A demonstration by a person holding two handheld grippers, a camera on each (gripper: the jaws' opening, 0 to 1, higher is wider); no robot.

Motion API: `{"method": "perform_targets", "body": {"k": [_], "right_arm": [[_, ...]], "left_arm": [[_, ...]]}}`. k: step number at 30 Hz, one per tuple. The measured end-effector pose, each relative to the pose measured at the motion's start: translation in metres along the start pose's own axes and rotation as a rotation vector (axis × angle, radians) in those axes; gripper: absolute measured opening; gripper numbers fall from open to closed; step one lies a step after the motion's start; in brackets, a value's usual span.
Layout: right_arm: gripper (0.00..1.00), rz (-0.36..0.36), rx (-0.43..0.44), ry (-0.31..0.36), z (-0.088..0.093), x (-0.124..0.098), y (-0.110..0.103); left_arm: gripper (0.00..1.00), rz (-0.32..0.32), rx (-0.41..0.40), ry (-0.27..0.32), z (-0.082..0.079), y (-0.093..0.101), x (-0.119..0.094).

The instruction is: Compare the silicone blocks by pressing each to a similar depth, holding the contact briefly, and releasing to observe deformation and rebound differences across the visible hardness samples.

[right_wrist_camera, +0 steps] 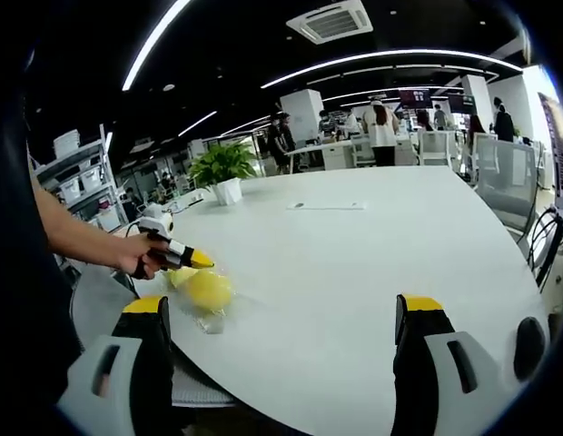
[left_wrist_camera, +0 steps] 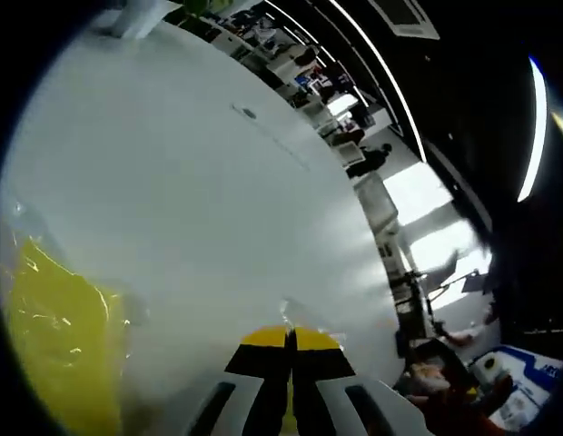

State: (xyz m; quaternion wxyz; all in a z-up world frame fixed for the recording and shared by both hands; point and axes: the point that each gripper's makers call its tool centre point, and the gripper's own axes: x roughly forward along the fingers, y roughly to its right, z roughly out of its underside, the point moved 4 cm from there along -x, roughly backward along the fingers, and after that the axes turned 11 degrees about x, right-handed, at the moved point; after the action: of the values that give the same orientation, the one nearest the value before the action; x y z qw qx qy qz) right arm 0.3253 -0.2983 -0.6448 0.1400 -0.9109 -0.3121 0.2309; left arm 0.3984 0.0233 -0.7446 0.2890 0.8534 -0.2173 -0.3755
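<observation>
A yellow silicone block (left_wrist_camera: 54, 350) in crinkled clear wrap lies on the white table (left_wrist_camera: 200, 182), at the lower left of the left gripper view. My left gripper (left_wrist_camera: 289, 338) is shut, its yellow tips pressed together to the right of the block, with a bit of clear wrap just past them. In the right gripper view a person's hand holds that left gripper (right_wrist_camera: 202, 262), tip down beside the yellow block (right_wrist_camera: 207, 291). My right gripper (right_wrist_camera: 281, 309) hangs open and wide above the table's near edge, nothing between its fingers.
A potted plant (right_wrist_camera: 225, 173) in a white pot stands at the table's far left corner. Grey chairs (right_wrist_camera: 499, 182) line the right side. A small round port (right_wrist_camera: 300, 206) sits mid-table. People stand among desks far behind.
</observation>
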Motion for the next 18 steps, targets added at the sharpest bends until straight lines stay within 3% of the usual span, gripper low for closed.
{"method": "perform_targets", "body": {"k": [4,5,12,18], "right_arm": [[0.97,0.001,0.004,-0.004,0.002,0.001,0.000],[0.96,0.001,0.003,-0.005,0.002,0.001,-0.001],[0.96,-0.003,0.006,-0.009,0.003,0.003,-0.002],[0.96,-0.002,0.007,-0.011,0.004,0.003,-0.002]], "left_arm": [[0.00,-0.024,0.013,-0.001,0.000,-0.002,0.002],[0.00,-0.057,0.035,-0.002,0.001,-0.006,0.002],[0.00,-0.086,0.017,0.004,0.006,-0.013,0.003],[0.00,-0.161,0.098,-0.017,0.012,-0.024,0.005]]}}
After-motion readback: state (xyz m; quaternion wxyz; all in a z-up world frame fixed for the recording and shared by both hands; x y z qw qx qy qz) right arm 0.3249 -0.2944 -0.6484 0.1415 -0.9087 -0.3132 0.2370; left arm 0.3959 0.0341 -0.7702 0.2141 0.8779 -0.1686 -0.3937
